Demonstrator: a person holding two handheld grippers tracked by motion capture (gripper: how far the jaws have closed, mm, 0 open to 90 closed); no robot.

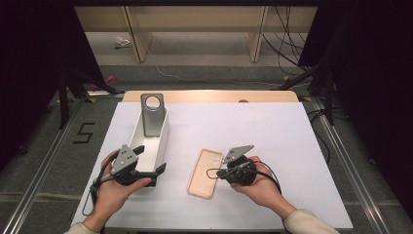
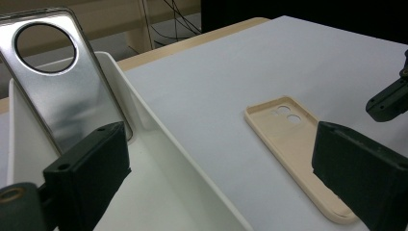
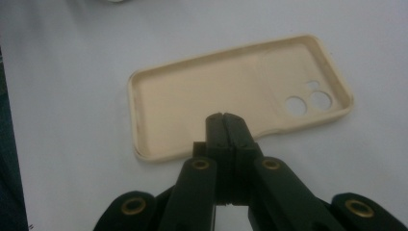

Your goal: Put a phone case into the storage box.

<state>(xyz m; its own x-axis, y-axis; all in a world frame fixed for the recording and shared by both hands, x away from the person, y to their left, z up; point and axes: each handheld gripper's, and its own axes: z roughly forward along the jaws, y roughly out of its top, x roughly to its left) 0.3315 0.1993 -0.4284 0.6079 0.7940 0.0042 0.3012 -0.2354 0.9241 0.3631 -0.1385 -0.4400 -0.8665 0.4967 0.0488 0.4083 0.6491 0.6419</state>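
Observation:
A beige phone case (image 1: 204, 173) lies hollow side up on the white table top, its camera holes at the far end. My right gripper (image 1: 213, 173) comes at it from the right. In the right gripper view the black jaws (image 3: 223, 118) are pressed together, their tips over the case's (image 3: 216, 96) near long rim with nothing visible between them. My left gripper (image 1: 150, 159) stands open at the near end of a white bin (image 1: 163, 131), one jaw inside it and one outside. A silver phone-shaped plate (image 1: 152, 117) with a round hole leans upright in the bin's far end.
In the left gripper view the bin wall (image 2: 159, 144) runs between the wide jaws, with the beige case (image 2: 293, 144) to its right and the right gripper's tip (image 2: 389, 98) at the frame edge. Cables and wooden furniture legs sit beyond the table's far edge.

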